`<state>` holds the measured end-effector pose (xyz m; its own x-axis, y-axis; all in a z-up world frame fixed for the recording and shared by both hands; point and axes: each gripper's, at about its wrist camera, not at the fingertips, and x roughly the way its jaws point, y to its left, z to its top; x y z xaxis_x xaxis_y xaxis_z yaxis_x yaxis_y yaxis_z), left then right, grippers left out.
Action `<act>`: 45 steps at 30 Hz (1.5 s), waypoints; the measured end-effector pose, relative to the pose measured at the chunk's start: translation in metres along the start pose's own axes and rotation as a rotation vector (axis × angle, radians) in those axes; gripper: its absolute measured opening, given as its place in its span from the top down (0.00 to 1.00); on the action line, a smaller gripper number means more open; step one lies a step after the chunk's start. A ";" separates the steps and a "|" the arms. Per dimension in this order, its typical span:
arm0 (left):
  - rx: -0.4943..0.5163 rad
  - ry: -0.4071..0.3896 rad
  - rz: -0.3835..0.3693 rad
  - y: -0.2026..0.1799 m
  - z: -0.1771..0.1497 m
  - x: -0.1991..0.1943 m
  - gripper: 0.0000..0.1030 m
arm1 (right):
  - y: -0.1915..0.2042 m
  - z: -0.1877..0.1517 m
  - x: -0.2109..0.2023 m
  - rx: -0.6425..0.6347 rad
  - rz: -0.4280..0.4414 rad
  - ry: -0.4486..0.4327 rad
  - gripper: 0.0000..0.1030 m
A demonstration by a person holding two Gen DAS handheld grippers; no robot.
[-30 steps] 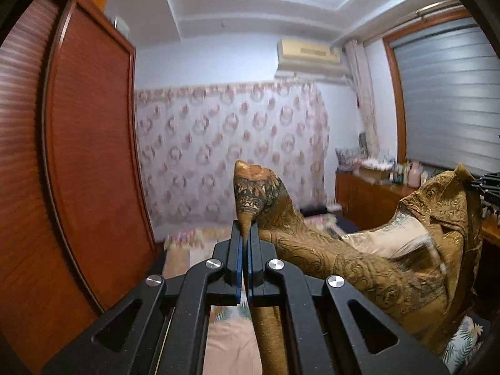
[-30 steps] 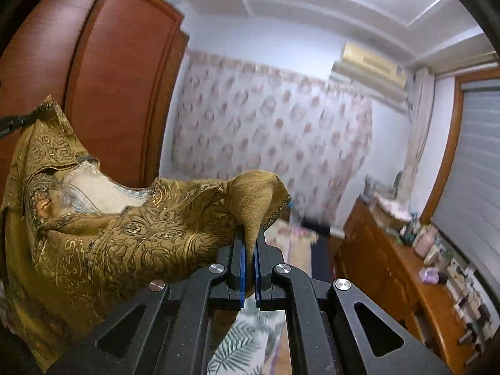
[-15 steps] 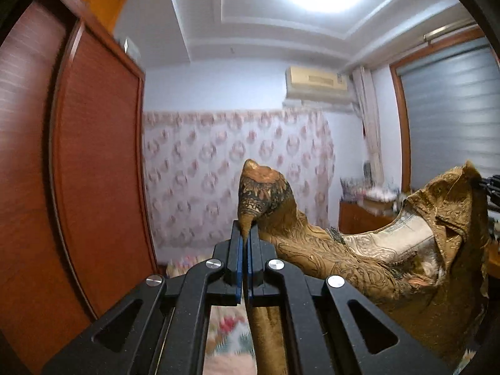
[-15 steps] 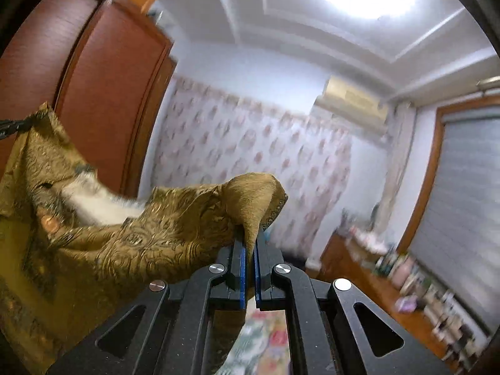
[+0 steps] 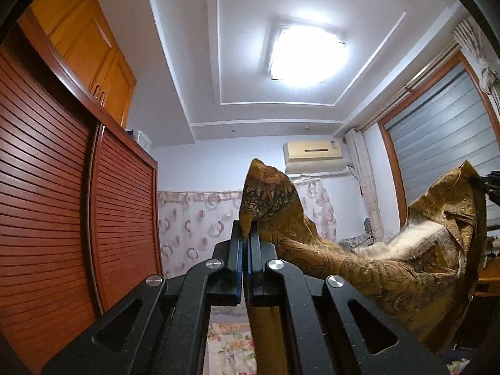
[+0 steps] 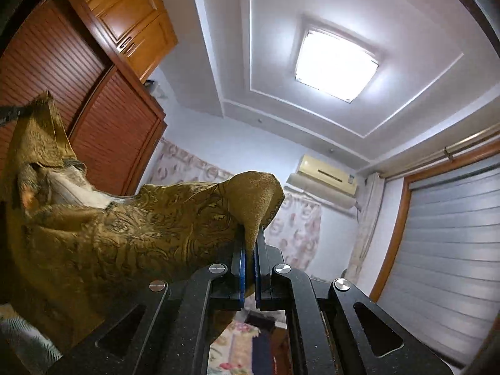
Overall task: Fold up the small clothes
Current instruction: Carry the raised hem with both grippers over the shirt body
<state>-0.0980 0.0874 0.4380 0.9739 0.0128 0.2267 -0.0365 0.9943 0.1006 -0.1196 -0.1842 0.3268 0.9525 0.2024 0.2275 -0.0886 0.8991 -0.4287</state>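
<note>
Where garment [image 5: 359, 268] sags (lower part hidden), both grippers pinch.

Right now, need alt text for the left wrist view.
The left gripper, tilted up toward the ceiling, is shut on a corner of a gold patterned garment that sags away to the right, where the right gripper holds its other corner. Behind: a louvred wooden wardrobe and a lit ceiling lamp.

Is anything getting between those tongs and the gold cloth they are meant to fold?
No. Both the left tongs and the right tongs are already clamped directly on corners of the gold cloth, which hangs between them in the air.
</note>
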 end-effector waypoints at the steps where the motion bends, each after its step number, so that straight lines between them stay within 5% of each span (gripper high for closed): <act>1: 0.011 0.010 -0.002 -0.003 -0.005 0.002 0.98 | -0.004 -0.006 0.008 -0.013 0.001 0.016 0.97; 7: 0.036 0.056 -0.002 -0.011 -0.030 0.026 0.97 | 0.011 -0.046 0.029 -0.056 0.003 0.104 0.97; 19: 0.006 -0.059 -0.012 0.001 0.003 -0.025 0.97 | -0.009 -0.001 -0.062 -0.082 0.004 0.010 0.97; 24: 0.019 0.006 0.002 0.004 -0.016 0.002 0.97 | -0.022 -0.001 -0.045 -0.061 0.005 0.059 0.97; 30: 0.025 0.200 0.018 0.009 -0.108 0.085 0.97 | 0.015 -0.054 0.034 -0.032 0.090 0.216 0.97; 37: 0.026 0.467 0.011 0.003 -0.283 0.185 0.97 | 0.086 -0.196 0.149 -0.018 0.175 0.462 0.97; 40: 0.007 0.539 0.005 -0.001 -0.340 0.206 0.97 | 0.109 -0.258 0.184 0.024 0.179 0.548 0.97; 45: 0.003 0.618 -0.015 -0.017 -0.388 0.205 0.97 | 0.128 -0.304 0.216 0.090 0.207 0.635 0.97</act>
<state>0.1892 0.1144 0.1069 0.9238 0.0587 -0.3783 -0.0211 0.9945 0.1026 0.1638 -0.1436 0.0551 0.8972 0.1315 -0.4216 -0.2859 0.9005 -0.3276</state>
